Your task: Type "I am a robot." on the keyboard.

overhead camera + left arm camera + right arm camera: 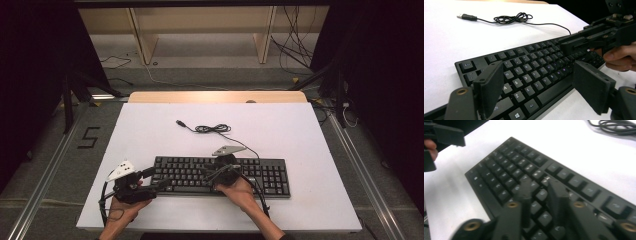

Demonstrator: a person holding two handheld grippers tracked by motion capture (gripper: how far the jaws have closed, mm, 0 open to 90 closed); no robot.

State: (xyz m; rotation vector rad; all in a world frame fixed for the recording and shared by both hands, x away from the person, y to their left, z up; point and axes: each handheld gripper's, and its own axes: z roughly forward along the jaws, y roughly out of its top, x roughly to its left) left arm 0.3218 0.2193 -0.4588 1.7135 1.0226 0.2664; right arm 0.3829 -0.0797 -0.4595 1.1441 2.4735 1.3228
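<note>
Seen from the high view: black keyboard (222, 176) lying flat across the near middle of the white table (150, 130), long edge running from 9 to 3 o'clock, its thin cable (214, 129) trailing off toward 12 and ending in a loose coil with a USB plug. Left hand (121, 210) entering from 6 o'clock, wrist angled toward 1, carrying the left gripper (156, 178) at the keyboard's 9 o'clock end, jaws spread wide, one over the near-left corner keys and the other just off the front edge. Right hand (239, 191) coming up from 5 o'clock, palm wrapped around the right gripper (209, 172), pointed toward 9 to 10 and held low over the middle of the key field. From the left gripper view: both pads well apart, holding nothing, framing the letter rows, with the right gripper (574, 45) farther off at 2 o'clock hovering above the keys, thumb beside it. From the right gripper view, blurred: jaws drawn close with a narrow gap between them, tips down among the keycaps (541, 195), perhaps touching one, though contact not certain; left gripper's jaw tip at 10 o'clock.
</note>
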